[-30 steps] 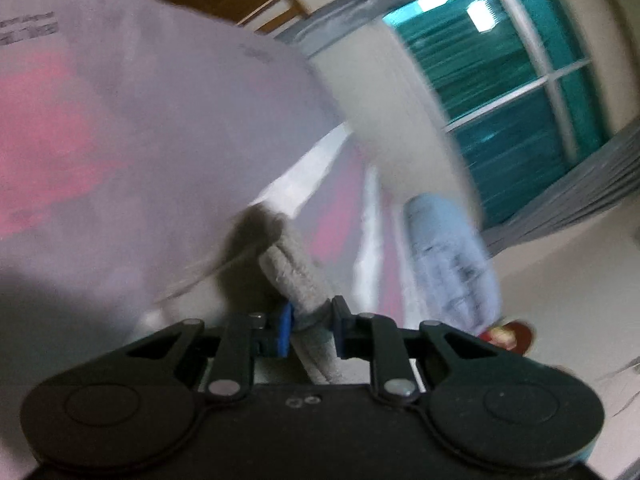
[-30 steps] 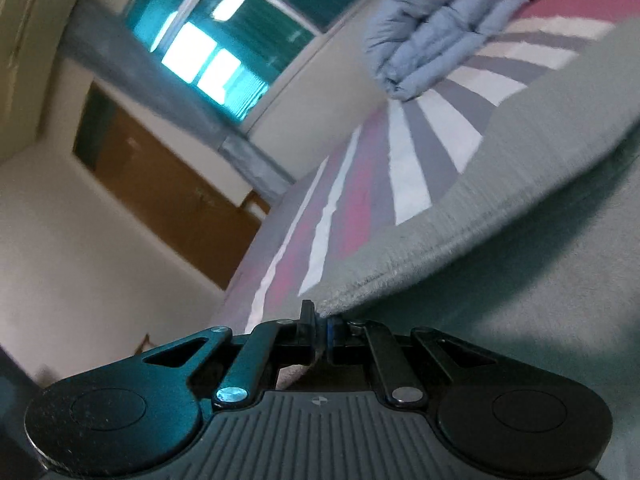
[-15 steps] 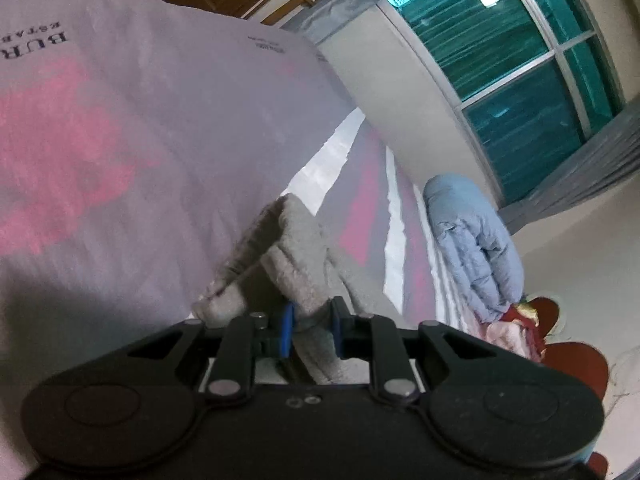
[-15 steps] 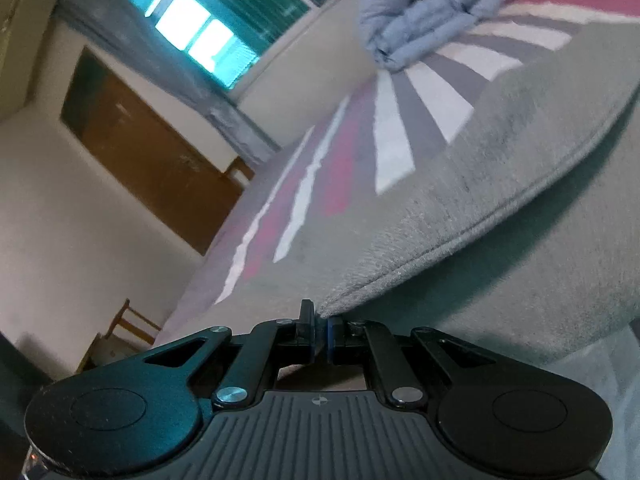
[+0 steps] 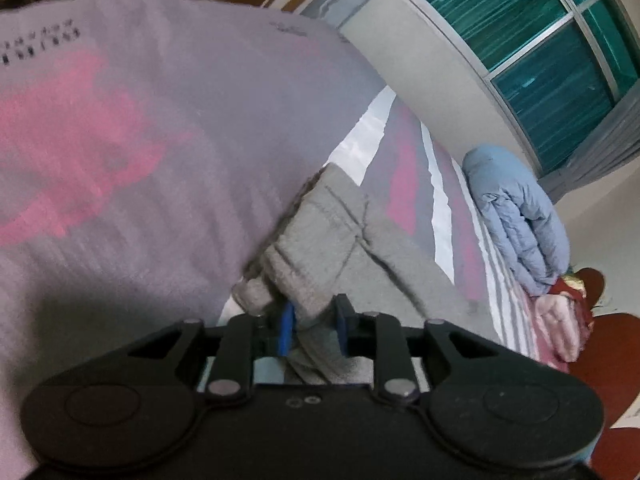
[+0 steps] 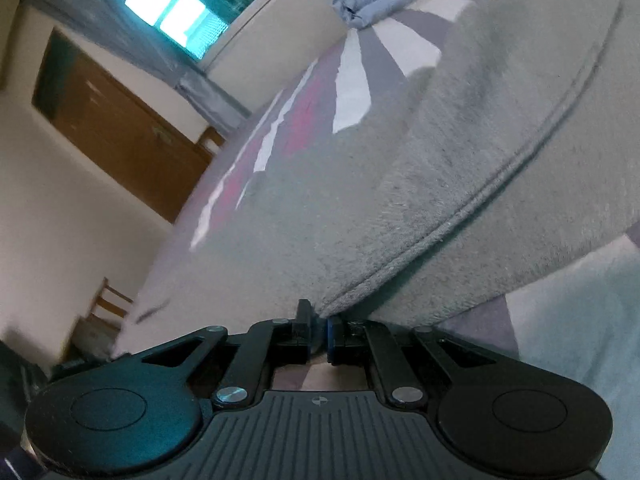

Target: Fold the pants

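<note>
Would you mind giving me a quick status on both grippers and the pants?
Left gripper jaws just opening, grey pants between them. Right gripper shut on pants hem. Blue quilt farther along the bed, clear of the fold.

The left claw tilts downward, its jaws just eased apart with grey cloth still between them. The right claw tilts downward too, jaws pinched nearly together.

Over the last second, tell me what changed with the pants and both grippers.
The left gripper has just been opening its jaws; the bunched end of the grey pants sits between them, more loosely than before. The right gripper came down toward the striped bedspread, bringing the pants' edge with it. Unchanged: the right gripper's pinch on the hem, the blue duvet behind.
</note>
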